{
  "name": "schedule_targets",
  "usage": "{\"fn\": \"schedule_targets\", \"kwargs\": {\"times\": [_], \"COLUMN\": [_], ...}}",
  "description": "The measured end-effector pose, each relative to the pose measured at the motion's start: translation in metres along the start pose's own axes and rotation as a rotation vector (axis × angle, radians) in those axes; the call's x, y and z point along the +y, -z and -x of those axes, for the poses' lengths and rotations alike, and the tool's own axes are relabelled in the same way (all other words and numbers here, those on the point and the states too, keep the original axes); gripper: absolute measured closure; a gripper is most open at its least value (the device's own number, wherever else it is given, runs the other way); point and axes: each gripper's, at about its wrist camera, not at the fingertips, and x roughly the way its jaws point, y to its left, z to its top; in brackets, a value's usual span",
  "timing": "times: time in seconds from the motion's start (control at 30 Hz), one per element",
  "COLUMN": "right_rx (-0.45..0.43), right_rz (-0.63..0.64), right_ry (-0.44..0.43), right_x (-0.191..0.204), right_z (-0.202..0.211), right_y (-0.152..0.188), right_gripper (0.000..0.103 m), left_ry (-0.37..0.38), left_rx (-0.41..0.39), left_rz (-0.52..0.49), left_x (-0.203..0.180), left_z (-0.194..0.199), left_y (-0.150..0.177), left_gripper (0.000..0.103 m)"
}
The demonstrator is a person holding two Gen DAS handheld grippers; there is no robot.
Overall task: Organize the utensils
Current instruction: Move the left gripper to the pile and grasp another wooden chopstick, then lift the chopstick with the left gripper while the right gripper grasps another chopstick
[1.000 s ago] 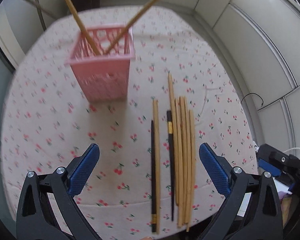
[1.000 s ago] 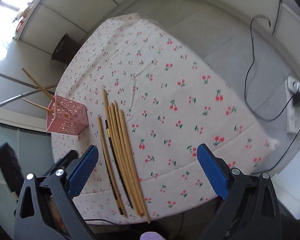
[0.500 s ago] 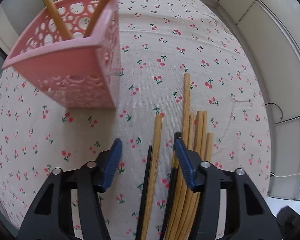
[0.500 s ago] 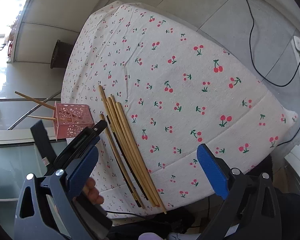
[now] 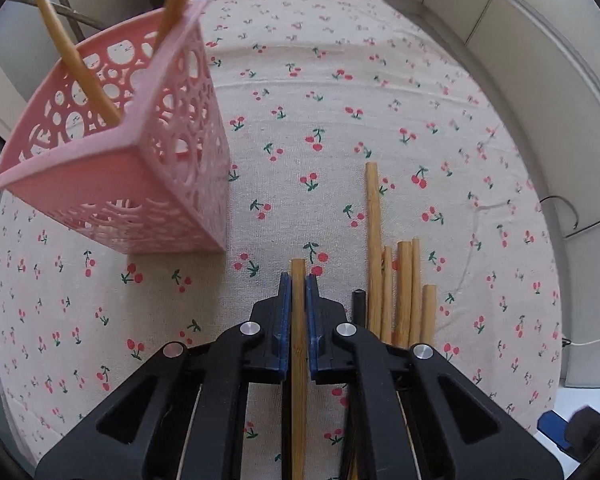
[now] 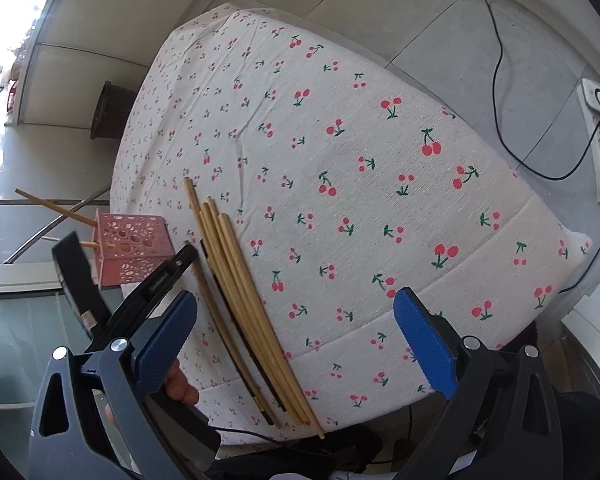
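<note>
Two chopsticks in basket: both lean out of the pink basket [image 5: 140, 168], which stands on the cherry-print cloth [image 5: 340, 100] ahead and to the left of the left gripper [image 5: 299, 284].
Left gripper: its blue pads are pinched on one wooden chopstick [image 5: 299, 360], gripped near its far end, with only a short tip showing past the pads. The stick lies flat on the cloth, pointing away from the camera.
Right gripper: the right gripper [image 6: 296, 328] is spread wide, nothing between its pads, hovering over the near table edge, away from the sticks.
Remaining sticks: a bundle [image 5: 396, 292] of wooden chopsticks lies just right of the held one, with a dark one [image 5: 358, 304] between them; from the right wrist view they lie side by side, ends reaching the table edge.
Step in hand: judged to be lifting the single stick for the basket.
Doing it well: raise straight up first so the stick clears its neighbours without dragging the dark one along. The grip sits far towards one end, so the long free part will likely sag or swing; move slowly and keep the pinch firm.
Placing: tip the stick towards upright, bring its lower end over the basket mouth and let go only once it is well inside.
Risk: the basket looks light; a knock against its rim or the leaning sticks could tip it.
Right hand: could steady the basket if needed.
</note>
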Motion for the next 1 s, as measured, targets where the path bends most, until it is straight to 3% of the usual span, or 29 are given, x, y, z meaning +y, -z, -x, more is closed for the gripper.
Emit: {"fn": "schedule_targets", "kwargs": {"times": [0.23,0.27,0.33,0.5,0.8,0.9,0.97,1.0], "right_rx": [-0.022,-0.028,-0.04,-0.037,-0.068,-0.092,-0.131,-0.138], "right_rz": [0.116,0.146,0.218,0.296,0.357,0.455,0.56,0.599], "right_ry": [0.091,0.11,0.17,0.233,0.329,0.43,0.5,0.495], "right_x": [0.031,0.039,0.057,0.079,0.098,0.111,0.121,0.126], "right_z": [-0.027,-0.032,-0.044,-0.069,-0.092,-0.101,-0.108,-0.11], "right_y": [-0.006,-0.008,-0.011,-0.013,-0.015,-0.005,0.007,0.012], "right_gripper": [0.009,0.013,0.037,0.054,0.061,0.064,0.074,0.088], "left_ry": [0.129,0.144,0.163,0.223,0.254,0.246,0.239,0.238], "left_rx": [-0.134,-0.157,-0.187,-0.262,-0.301,-0.294,-0.293,-0.294], "left_rz": [0.002,-0.01,-0.033,-0.035,0.012,0.012,0.01,0.008], "left_x": [0.025,0.028,0.032,0.043,0.061,0.062,0.061,0.061], "left_z": [0.076,0.093,0.118,0.158,0.177,0.174,0.173,0.173], "left_y": [0.021,0.027,0.037,0.054,0.053,0.052,0.052,0.052], "left_gripper": [0.097,0.097,0.097,0.097,0.097,0.097,0.097,0.097]}}
